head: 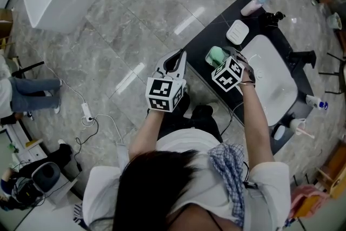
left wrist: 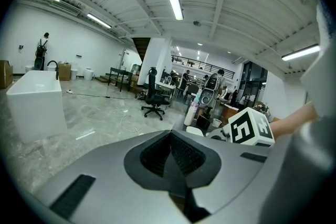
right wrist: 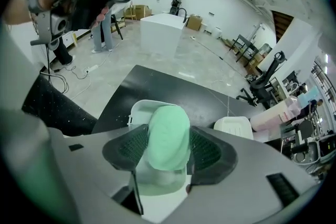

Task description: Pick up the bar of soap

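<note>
White short-sleeved shirt (head: 194, 192), blue-checked cloth (head: 230, 170) — left gripper (head: 180, 57) and right gripper (head: 220, 58) grey, with black-and-white marker cubes (head: 164, 93) (head: 229, 74).

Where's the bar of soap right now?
The green bar of soap sits centre of the right gripper view, held between the pads of the right gripper, just over the white soap dish on the black counter.

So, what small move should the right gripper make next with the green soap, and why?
Probably lift the right gripper straight up a little. Its fingers seem to press both sides of the pale green oval bar of soap, which hangs low over the white plastic soap dish.
</note>
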